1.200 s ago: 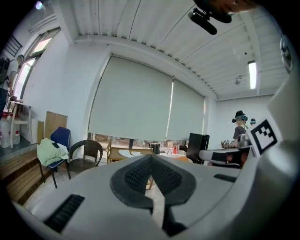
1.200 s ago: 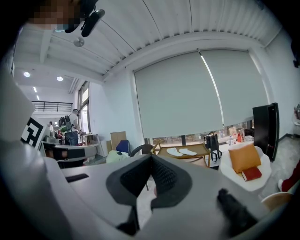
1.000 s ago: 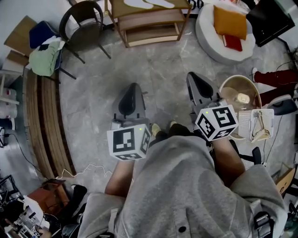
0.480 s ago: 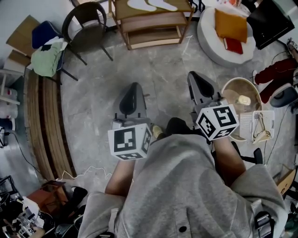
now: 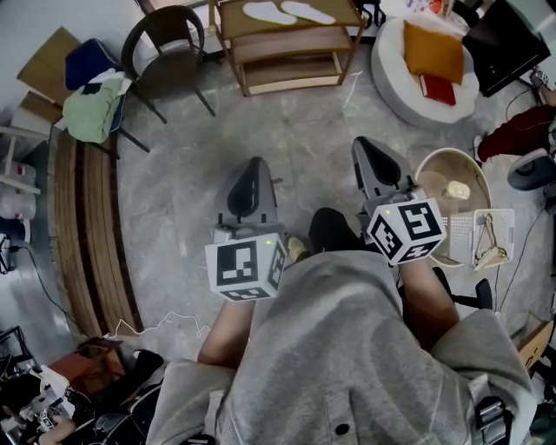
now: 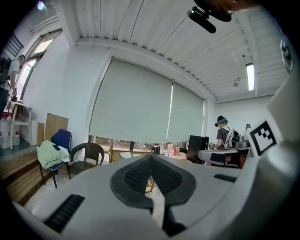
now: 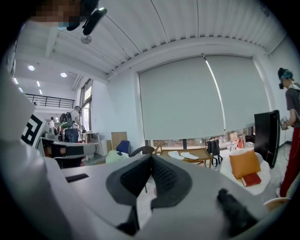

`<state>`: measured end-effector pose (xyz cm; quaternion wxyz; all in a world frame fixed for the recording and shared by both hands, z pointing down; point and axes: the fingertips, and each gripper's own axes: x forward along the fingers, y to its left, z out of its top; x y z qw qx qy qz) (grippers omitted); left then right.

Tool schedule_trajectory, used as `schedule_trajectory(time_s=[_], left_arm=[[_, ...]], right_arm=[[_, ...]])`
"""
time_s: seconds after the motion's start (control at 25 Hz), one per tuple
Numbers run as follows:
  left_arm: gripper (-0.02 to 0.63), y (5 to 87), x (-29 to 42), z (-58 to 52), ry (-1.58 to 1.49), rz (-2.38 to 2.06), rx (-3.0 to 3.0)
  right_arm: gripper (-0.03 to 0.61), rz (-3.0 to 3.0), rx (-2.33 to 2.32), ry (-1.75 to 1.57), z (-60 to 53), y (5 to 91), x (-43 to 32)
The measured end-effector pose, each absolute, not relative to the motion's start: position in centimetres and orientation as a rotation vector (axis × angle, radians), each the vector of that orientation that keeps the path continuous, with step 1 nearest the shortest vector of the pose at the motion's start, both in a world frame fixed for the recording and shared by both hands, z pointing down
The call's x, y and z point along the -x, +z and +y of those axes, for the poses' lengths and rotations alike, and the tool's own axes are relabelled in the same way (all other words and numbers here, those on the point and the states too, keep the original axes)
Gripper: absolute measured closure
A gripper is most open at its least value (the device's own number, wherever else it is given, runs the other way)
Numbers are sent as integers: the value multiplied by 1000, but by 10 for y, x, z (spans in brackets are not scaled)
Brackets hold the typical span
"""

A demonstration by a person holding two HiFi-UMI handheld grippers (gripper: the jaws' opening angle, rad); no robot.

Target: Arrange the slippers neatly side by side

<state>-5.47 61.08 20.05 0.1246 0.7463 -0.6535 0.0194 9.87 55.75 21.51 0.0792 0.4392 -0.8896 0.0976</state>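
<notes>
- Head view: the slippers (image 5: 268, 12) lie on the table (image 5: 287, 33) at 12 o'clock, well apart from the left tool (image 5: 252, 169) and right tool (image 5: 367, 156). Their long axes run roughly 10 to 4; I cannot tell which way the toes point.
- Left gripper view: the left tool is closed, with nothing between its pads.
- Right gripper view: the right tool is also closed and empty. The slippers look light, thin and floppy, so pinching a side edge mid-length seems best.

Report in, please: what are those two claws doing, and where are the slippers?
Left gripper, right gripper: both shut, empty. Slippers on wooden table, far ahead, untouched. Only floor between.
</notes>
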Motion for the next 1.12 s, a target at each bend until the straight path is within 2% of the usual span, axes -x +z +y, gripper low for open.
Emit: schedule_trajectory(time_s=[0.64,1.12], left_arm=[[600,206,59,601,47,-1916,-2168],[600,220,67,487,100,-1927,-2150]], right_arm=[[554,-2667,-1298,270,544,224,-97],[554,-2666,-1281,317,427,247,-92]])
